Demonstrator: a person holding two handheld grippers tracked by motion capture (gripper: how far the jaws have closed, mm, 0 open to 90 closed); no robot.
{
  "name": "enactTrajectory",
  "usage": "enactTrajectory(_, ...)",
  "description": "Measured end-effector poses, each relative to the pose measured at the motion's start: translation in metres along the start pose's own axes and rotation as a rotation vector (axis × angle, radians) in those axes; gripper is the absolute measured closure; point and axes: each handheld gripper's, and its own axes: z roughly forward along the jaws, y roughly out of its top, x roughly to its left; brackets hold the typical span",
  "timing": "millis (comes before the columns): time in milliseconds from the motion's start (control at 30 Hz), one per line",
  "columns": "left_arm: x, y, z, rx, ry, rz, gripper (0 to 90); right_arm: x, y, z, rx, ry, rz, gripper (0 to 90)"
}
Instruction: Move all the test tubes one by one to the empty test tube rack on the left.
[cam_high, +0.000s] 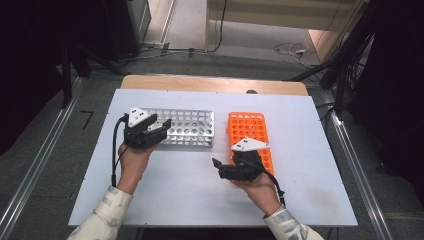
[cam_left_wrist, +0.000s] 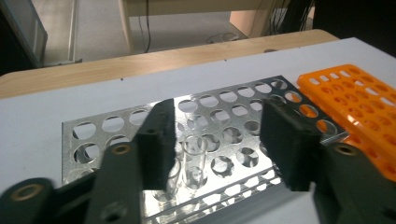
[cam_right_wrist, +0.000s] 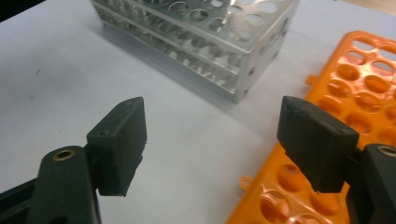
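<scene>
White surface (cam_high: 190, 190) carries a metal rack (cam_high: 192, 129) near centre and an orange rack (cam_high: 248, 131) just beside it at 3 o'clock. At the metal rack's 9 o'clock end the left tool (cam_left_wrist: 217, 142) stands with jaws apart around a clear tube (cam_left_wrist: 195, 161) seated upright in a hole, pads off it. Right tool (cam_right_wrist: 212, 140) hangs open and empty at the orange rack's 7 o'clock corner.

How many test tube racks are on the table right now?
2. The metal rack sits left of centre under the left tool, with a clear glass tube standing in it. The orange rack lies just to its right, beside the right tool.
</scene>
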Motion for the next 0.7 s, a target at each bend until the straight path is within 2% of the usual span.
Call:
enactTrajectory(100, -0.003, 0.000, 0.000, 0.018, -0.013, -0.006, 25.5, -0.011, 0.000, -0.007, -0.019, -0.020, 0.028, 23.4)
enactTrajectory(200, -0.006, -0.001, 0.000, 0.027, -0.031, -0.008, 17.7, -0.021, -0.001, -0.011, -0.029, -0.041, 0.049, 23.7)
enactTrajectory(367, -0.009, -0.001, -0.008, 0.002, -0.031, -0.001, 15.6, -0.036, -0.001, -0.011, -0.036, -0.076, 0.070, 24.2)
enactTrajectory(700, -0.015, -0.005, -0.019, 0.002, -0.041, 0.024, 14.0, -0.070, -0.005, -0.006, -0.045, -0.179, 0.111, 28.2)
